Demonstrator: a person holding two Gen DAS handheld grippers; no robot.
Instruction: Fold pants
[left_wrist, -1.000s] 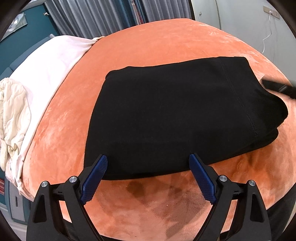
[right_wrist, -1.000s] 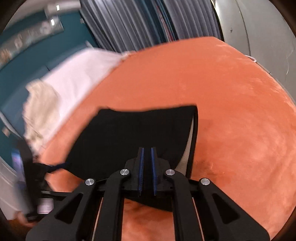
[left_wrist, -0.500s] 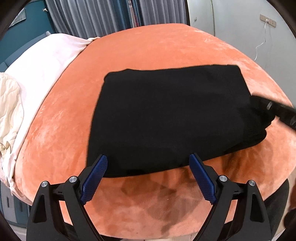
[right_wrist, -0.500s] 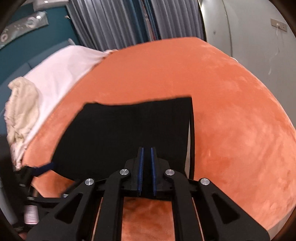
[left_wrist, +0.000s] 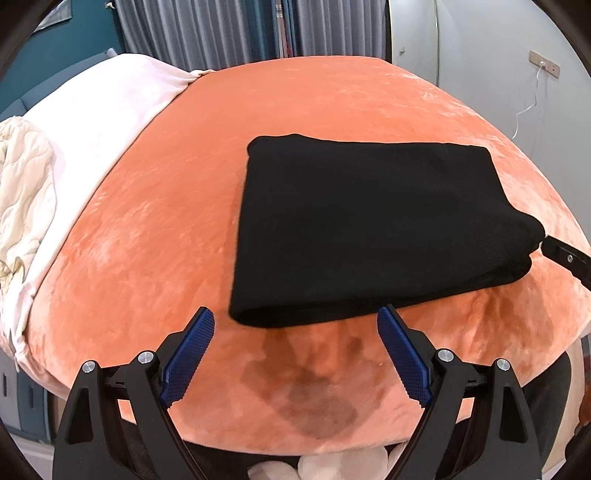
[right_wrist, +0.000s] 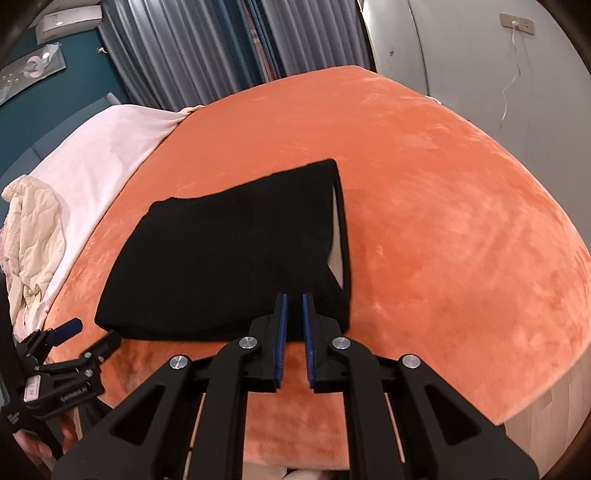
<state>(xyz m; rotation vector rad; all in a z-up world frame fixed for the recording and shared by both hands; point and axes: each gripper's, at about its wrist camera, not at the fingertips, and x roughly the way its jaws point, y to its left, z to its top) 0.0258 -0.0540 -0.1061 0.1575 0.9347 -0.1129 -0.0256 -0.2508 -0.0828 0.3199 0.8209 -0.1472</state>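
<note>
Orange plush bed (left_wrist: 332, 96) under me. Folded black pants (left_wrist: 369, 229) lie flat on it just ahead of my jaws. White sheet (left_wrist: 92, 122) and crumpled cream quilt (left_wrist: 22, 184) far left.

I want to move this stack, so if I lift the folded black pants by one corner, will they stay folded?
Probably not: the folded black fabric pants look soft, and their layers gape at the right edge, so they would likely droop and unfold. On the plush orange blanket they would probably drag and bunch when pushed.
</note>
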